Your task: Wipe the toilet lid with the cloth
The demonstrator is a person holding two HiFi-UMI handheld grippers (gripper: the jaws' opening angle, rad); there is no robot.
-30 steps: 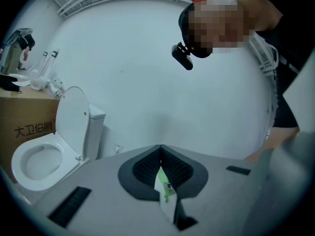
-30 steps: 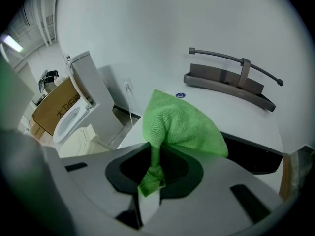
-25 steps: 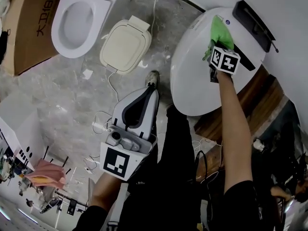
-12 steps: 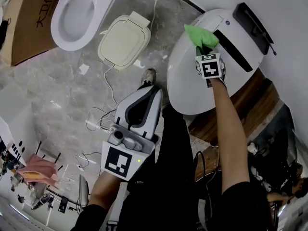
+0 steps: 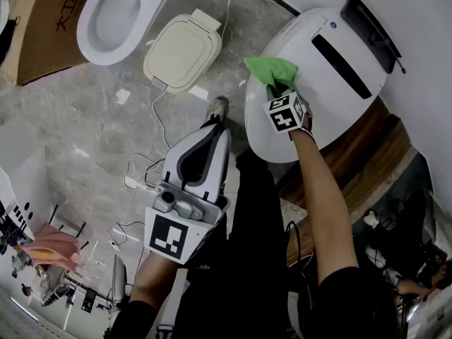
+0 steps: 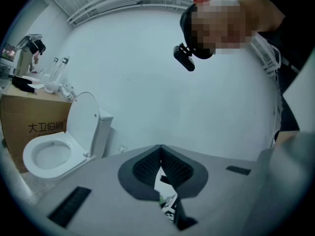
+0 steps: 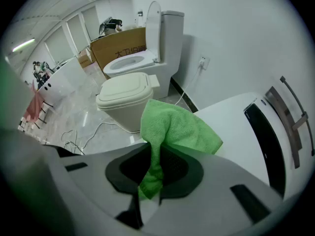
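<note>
The white toilet lid (image 5: 332,83) lies shut at the upper right of the head view. A green cloth (image 5: 271,70) rests on its left part, near the rim. My right gripper (image 5: 276,88) is shut on the cloth and presses it against the lid. In the right gripper view the cloth (image 7: 173,127) bunches out past the jaws of the right gripper (image 7: 155,151), with the lid (image 7: 231,119) beyond it. My left gripper (image 5: 218,128) is held near the person's body, off the lid. It is shut, with nothing in it, as the left gripper (image 6: 160,147) view confirms.
A black hinge bar (image 5: 371,25) and a dark slot (image 5: 340,66) cross the lid's far end. On the marble floor stand an open white toilet (image 5: 111,21), a beige closed seat unit (image 5: 183,52) and a cardboard box (image 5: 42,44). Cables (image 5: 152,122) trail across it. A wooden base (image 5: 374,150) sits under the lid.
My right gripper has dragged the green cloth across the lid, from beside the black hinge bar to the lid's left rim. The left gripper has stayed where it was.
</note>
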